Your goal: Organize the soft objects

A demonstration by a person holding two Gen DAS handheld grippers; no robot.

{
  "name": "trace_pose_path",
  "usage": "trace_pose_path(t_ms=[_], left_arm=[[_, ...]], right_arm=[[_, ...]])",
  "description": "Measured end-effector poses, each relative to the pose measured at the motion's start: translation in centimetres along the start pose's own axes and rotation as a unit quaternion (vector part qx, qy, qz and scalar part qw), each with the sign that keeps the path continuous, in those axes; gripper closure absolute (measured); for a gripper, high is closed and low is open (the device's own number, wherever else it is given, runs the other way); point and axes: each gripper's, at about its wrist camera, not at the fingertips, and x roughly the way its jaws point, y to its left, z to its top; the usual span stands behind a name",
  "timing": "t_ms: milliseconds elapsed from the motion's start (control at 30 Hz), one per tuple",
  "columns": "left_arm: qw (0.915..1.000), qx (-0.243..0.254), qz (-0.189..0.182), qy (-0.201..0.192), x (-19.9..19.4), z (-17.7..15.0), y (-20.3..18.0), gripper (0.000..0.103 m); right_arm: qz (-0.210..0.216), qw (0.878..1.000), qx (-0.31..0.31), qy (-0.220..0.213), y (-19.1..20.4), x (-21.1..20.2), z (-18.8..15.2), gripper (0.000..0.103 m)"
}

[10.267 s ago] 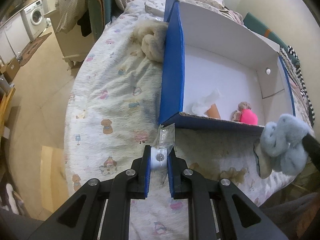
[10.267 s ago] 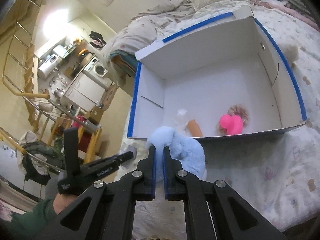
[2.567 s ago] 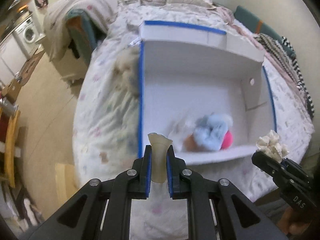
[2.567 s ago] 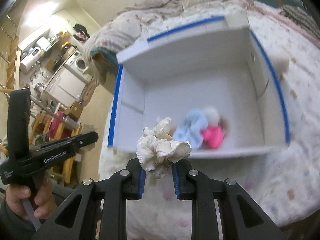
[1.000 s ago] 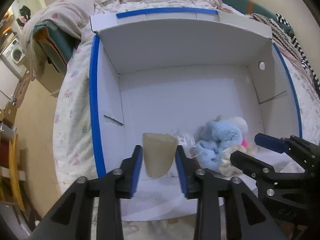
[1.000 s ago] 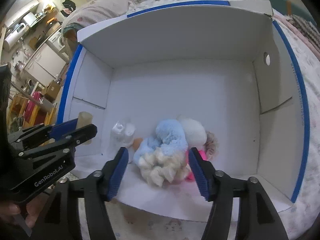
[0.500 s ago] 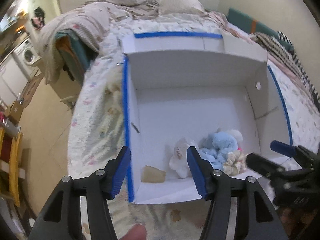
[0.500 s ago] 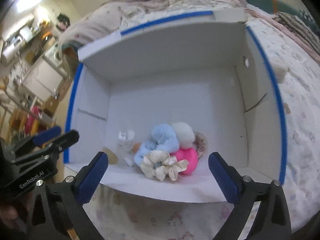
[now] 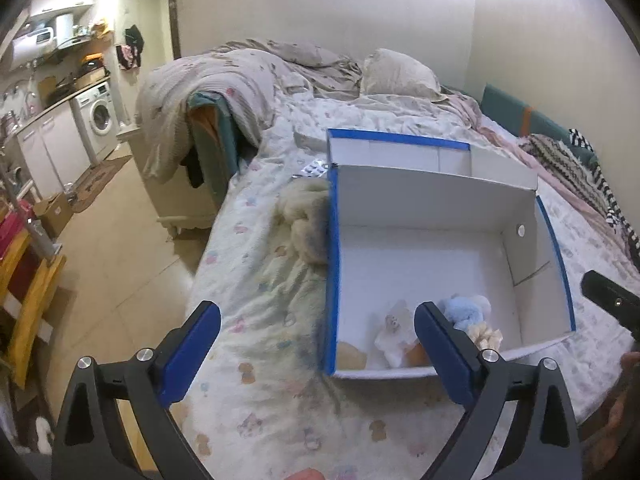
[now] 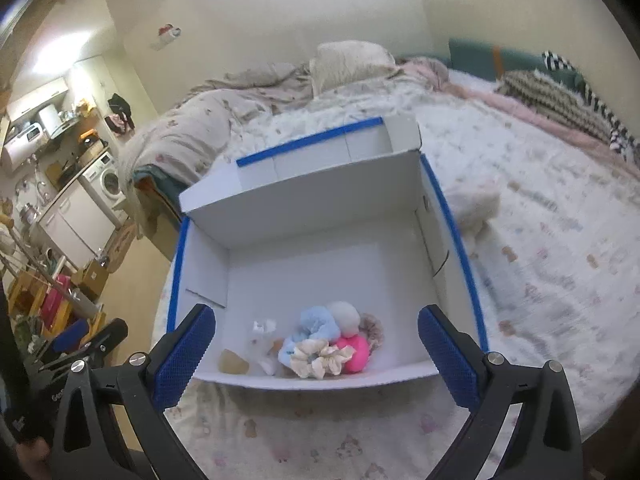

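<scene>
Left wrist view: the left gripper (image 9: 316,334) has just been opening; its fingers (image 9: 190,354) stand wide apart with nothing between them, above the bed (image 9: 256,264). Beyond lies the blue-edged white box (image 9: 436,196), with a beige piece (image 9: 351,356) in its near left corner. Only this view shows a fluffy cream bundle (image 9: 306,218) against the box's outer left wall.

Right wrist view: the right gripper (image 10: 316,344) is spread wide and empty. Beyond its fingertips a cream scrunchie (image 10: 318,362), blue plush (image 10: 310,330) and pink toy (image 10: 354,354) cluster at the near wall. No legible writing.
</scene>
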Motion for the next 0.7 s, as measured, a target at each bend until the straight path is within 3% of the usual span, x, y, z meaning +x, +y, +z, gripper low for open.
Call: trace_pose_path(t_ms=[133,267,500,700], left_arm=[[0.9999,0.007,0.010,-0.006,-1.7,-1.9,0.2,0.006],[1.0000,0.004,-0.005,-0.002,-2.3,-3.4,-0.1,0.006],[0.9998,0.020,-0.005,-0.005,-1.7,-4.2,-1.2,0.006],[0.9999,0.012,-0.001,0.004,-0.7,-4.4,-1.2,0.006]], right_arm=[[-0.005,1.000,-0.015,-0.016,0.5,-1.4,-1.5,0.000],[-0.019,0.999,-0.024,-0.036,0.4,-1.5,-3.8,0.000],[-0.029,0.999,-0.018,-0.007,0.0,0.4,-5.4,0.000],[-0.033,0.999,-0.020,-0.017,0.1,0.8,-5.4,0.000]])
